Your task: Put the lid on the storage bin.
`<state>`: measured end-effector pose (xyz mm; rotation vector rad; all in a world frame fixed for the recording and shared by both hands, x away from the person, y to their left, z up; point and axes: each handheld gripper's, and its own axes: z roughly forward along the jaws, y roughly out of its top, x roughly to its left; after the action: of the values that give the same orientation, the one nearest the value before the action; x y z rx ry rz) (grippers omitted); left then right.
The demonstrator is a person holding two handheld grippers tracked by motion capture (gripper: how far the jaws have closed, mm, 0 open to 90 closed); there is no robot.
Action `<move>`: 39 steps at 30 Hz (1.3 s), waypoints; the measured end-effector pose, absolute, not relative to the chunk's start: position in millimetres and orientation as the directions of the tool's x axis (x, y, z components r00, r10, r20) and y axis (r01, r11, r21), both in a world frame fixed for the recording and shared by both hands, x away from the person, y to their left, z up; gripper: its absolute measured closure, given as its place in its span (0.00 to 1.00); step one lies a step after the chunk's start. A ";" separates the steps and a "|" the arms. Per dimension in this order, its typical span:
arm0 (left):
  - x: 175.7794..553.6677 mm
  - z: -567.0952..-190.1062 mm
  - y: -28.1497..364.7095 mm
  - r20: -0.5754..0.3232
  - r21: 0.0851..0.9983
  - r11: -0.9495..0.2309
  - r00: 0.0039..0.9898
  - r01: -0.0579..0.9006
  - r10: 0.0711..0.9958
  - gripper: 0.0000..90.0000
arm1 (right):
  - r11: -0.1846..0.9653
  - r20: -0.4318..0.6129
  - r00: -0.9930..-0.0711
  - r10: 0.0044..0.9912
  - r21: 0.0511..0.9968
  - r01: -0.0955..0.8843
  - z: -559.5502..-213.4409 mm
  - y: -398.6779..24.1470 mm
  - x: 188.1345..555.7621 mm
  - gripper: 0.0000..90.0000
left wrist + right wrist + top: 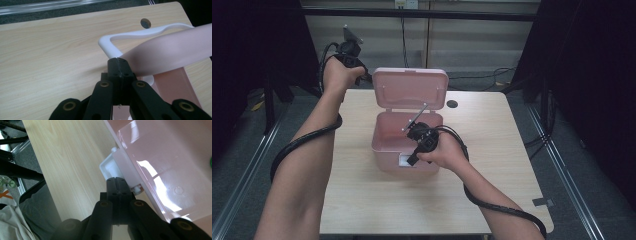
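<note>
Light wood worktop, rounded corners, dark cable hole near its far edge. Grey floor and metal rails either side, black curtains left and right.

Pink plastic box sits about mid-worktop, a bit toward the far side. Its lid is open, standing upright at the back on the hinge side. White label patch on the box's near wall. White carry handle hangs behind the lid over the worktop, seen in the left gripper view with the cable hole beyond it.

Left forearm comes up the left side, hand at the far-left corner of the box. Left gripper held at the lid's left edge, grey plate on top, cable looping back along the arm. In the left gripper view the fingers are clenched together, nothing between them, tips right against the pink lid edge beside the white handle; actual contact can't be confirmed.

Right hand over the box's near-right rim. Right gripper points down into the open box, cable trailing off over the worktop toward the near-right corner. In the right gripper view its fingers are clenched shut, empty, tips just beside a white latch piece on the box's outer wall, glossy pink wall to the right, bare worktop to the left.

Thin metal rod slants over the box opening above the right gripper.
</note>
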<state>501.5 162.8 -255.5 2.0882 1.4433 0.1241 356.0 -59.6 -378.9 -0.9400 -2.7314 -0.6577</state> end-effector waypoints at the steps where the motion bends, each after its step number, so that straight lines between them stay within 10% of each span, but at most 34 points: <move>1: 500.5 -256.5 162.6 -0.252 0.508 -0.234 0.403 0.829 0.880 1.00 | 0.703 0.304 -0.785 0.540 0.350 0.619 -379.1 -59.5 356.0 1.00; 39: 516.2 -240.8 132.2 -0.241 0.526 -0.252 0.426 0.812 0.872 0.99 | 0.661 0.340 -0.765 0.547 0.386 0.644 -366.4 -78.7 357.1 1.00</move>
<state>516.2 132.2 -240.8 2.0961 1.4161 0.1326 357.1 -78.7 -366.4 -0.9732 -2.6821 -0.7346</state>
